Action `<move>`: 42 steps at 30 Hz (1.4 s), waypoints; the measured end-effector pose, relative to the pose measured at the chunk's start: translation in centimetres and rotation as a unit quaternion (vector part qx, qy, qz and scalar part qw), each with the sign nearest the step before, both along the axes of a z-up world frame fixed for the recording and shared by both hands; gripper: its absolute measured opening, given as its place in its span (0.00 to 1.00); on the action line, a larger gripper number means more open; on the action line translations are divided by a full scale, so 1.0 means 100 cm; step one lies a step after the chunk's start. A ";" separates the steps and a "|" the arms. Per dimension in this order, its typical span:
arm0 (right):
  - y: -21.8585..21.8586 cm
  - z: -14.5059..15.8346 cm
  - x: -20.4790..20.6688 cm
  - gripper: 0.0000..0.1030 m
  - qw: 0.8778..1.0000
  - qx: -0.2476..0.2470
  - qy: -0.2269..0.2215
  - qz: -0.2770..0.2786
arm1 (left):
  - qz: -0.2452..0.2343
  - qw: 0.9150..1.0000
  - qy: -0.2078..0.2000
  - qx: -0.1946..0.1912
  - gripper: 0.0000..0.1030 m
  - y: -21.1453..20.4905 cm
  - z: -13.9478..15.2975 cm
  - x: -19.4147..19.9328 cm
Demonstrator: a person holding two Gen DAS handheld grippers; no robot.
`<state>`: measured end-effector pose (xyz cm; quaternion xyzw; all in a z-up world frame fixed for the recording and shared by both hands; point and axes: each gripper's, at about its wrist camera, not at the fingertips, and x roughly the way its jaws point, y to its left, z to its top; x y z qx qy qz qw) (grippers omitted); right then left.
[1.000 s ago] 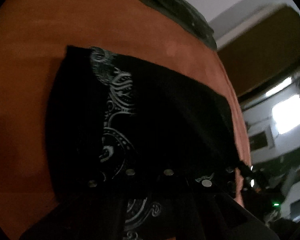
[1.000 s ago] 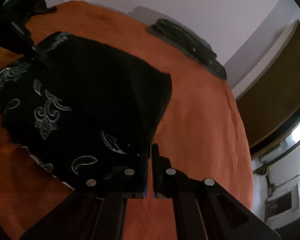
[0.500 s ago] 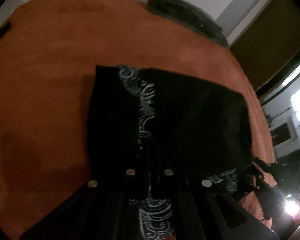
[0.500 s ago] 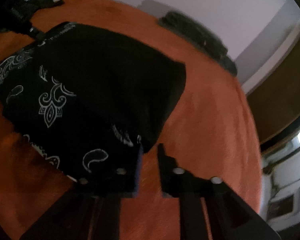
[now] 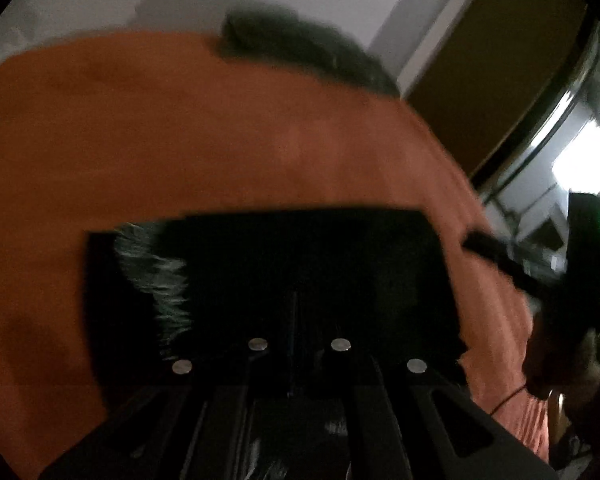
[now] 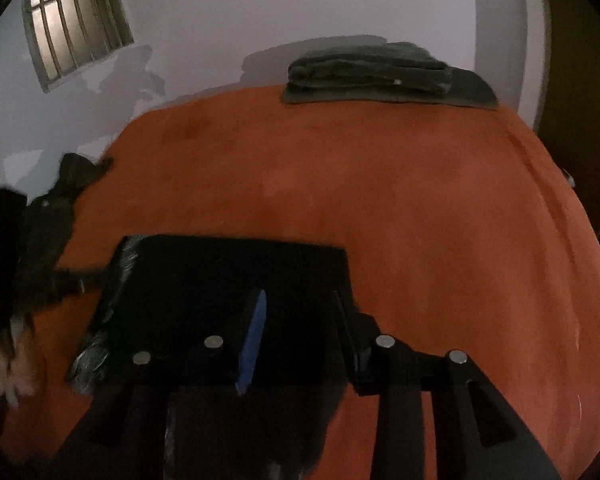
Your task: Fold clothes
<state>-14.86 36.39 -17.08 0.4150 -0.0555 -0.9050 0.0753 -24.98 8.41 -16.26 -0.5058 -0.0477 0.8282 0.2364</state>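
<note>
Cloth in black with a pale paisley print [image 6: 236, 276] lies as a flat rectangle on the orange bed cover [image 6: 420, 220], near the front edge. Its edges look straight and the plain side is up, with print showing only along the left border, so I judge it is already folded over and lies there because the fold was laid down at this place.

The right tongs [image 6: 300, 320] point down over the near right part of this cloth. Their jaws are opening, and a clear gap stands between the blue-edged left finger and the right finger. The cloth is seen below the gap, but the pads do not press it; it seems to me a release.

The left tongs [image 5: 294, 320] are closed, the two fingers meeting in a thin line over the dark cloth. Whether a layer is pinched between them I cannot tell, because all is black and blurred there.

At the far edge of the bed, against the wall, there is a grey folded pile [image 6: 380, 74], probably finished pieces kept well apart from the working place. A dark crumpled garment [image 6: 76, 176] lies at the left edge, perhaps waiting.

No basket, box or other container shows in either view.
</note>
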 end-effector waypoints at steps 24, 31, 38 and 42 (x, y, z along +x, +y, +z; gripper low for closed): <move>0.069 -0.054 -0.062 0.02 0.945 -0.295 -0.139 -0.006 | 0.038 0.999 -0.032 -0.008 0.02 -0.004 -0.043 -0.002; 0.086 -0.041 -0.061 0.00 0.955 -0.270 -0.104 -0.062 | 0.037 0.999 -0.030 -0.009 0.02 -0.008 -0.043 0.002; 0.105 -0.044 -0.056 0.08 0.938 -0.315 -0.125 -0.072 | 0.039 0.999 -0.032 -0.009 0.02 -0.007 -0.045 0.001; 0.073 -0.049 -0.066 0.51 0.948 -0.274 -0.158 -0.025 | 0.041 0.999 -0.033 -0.012 0.02 -0.005 -0.046 -0.001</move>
